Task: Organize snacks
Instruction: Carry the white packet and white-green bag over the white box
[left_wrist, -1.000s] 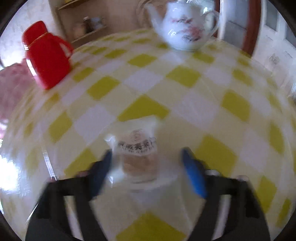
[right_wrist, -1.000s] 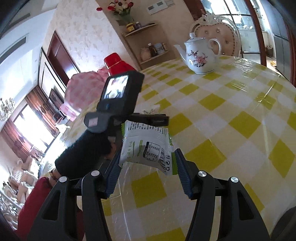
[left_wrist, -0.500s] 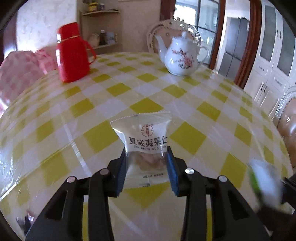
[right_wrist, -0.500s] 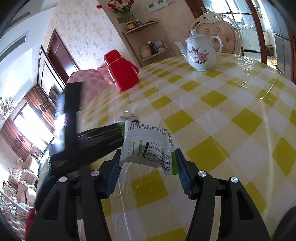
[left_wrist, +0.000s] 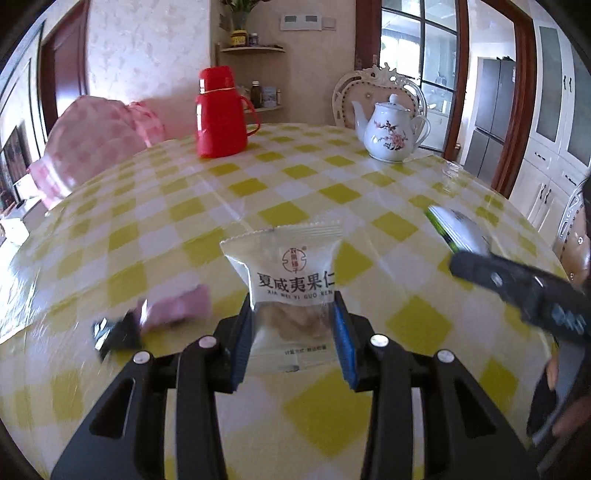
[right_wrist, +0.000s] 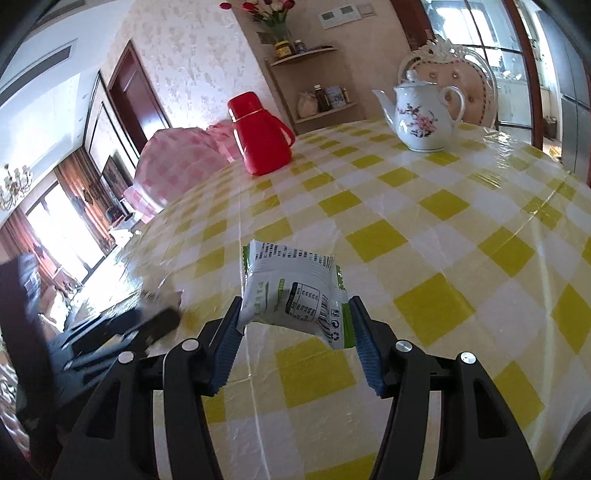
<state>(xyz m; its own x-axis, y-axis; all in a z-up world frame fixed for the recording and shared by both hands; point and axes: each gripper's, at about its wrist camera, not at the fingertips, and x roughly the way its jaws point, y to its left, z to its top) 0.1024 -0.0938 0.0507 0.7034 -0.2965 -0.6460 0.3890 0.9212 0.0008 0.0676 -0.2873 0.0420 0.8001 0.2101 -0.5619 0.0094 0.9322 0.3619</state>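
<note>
My left gripper (left_wrist: 293, 325) is shut on a white, partly clear nut packet (left_wrist: 288, 280) and holds it upright above the yellow-checked table (left_wrist: 295, 184). Its blue pads press the packet's sides. My right gripper (right_wrist: 295, 332) is shut on a green-and-white snack packet (right_wrist: 291, 291), lifted off the table with its barcode side facing me. In the left wrist view the right gripper (left_wrist: 517, 284) shows blurred at the right with that green-and-white packet (left_wrist: 454, 229). A pink packet (left_wrist: 177, 306) and a dark packet (left_wrist: 114, 334) lie on the table to the left, both blurred.
At the table's far side stand a red thermos jug (left_wrist: 218, 114) and a white flowered teapot (left_wrist: 389, 136). Beyond the left edge sits a pink checked cushion (left_wrist: 96, 140), and behind the teapot an ornate chair (left_wrist: 376, 85). The left gripper's body (right_wrist: 122, 332) appears blurred at the lower left of the right wrist view.
The left gripper closed on the white nut packet, lifted it and drew back and left across the table. The right gripper kept its hold and barely shifted.
</note>
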